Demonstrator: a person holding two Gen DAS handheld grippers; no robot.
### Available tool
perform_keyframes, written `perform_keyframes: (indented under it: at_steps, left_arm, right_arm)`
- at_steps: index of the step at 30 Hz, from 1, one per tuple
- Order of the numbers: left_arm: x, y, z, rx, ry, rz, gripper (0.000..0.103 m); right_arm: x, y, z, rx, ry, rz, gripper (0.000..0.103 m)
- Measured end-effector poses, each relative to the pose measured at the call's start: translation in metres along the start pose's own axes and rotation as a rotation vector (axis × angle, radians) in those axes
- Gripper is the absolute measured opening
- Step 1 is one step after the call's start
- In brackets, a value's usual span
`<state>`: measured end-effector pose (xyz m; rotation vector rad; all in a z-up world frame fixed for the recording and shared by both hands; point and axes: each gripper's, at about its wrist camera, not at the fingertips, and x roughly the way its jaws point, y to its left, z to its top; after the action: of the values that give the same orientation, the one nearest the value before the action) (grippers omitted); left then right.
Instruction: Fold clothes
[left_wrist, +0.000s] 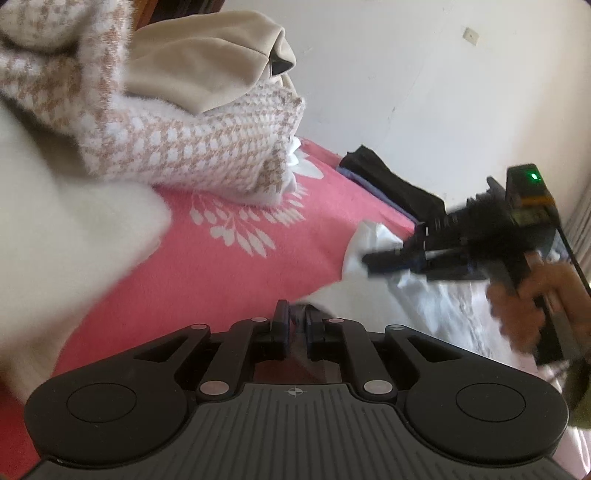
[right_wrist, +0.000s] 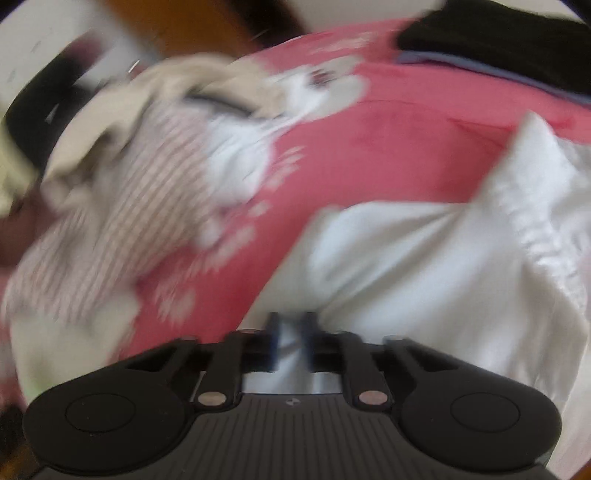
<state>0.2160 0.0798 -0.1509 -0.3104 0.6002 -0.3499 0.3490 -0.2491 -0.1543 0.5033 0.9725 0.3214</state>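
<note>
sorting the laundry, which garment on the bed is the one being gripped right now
The white garment lying flat on the pink bedspread; both grippers' fingers pinch its edge. The houndstooth knit and beige top sit piled, untouched.

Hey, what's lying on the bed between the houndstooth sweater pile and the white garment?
Nothing: only bare pink bedspread with a white leaf print separates the sweater pile from the white garment, as the left wrist view shows.

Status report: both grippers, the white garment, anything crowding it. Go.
Left gripper shut on white garment edge. Right gripper shut on same garment, view blurred. Houndstooth knit pile apart on pink blanket; nothing in the way.
</note>
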Motion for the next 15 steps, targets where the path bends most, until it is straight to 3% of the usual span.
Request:
perform_keyframes:
  at_steps: [5, 9, 15]
  left_arm:
    - [-0.014, 0.007, 0.000, -0.009, 0.030, 0.018, 0.008]
    - [-0.029, 0.014, 0.002, -0.066, 0.040, 0.030, 0.024]
    - [-0.060, 0.019, 0.007, -0.140, 0.029, 0.035, 0.031]
  right_arm:
    - [-0.013, -0.014, 0.008, 0.080, -0.111, -0.107, 0.010]
    - [-0.039, -0.015, 0.005, 0.068, -0.162, -0.153, 0.012]
    - [-0.094, 0.008, -0.008, -0.003, -0.196, -0.158, 0.012]
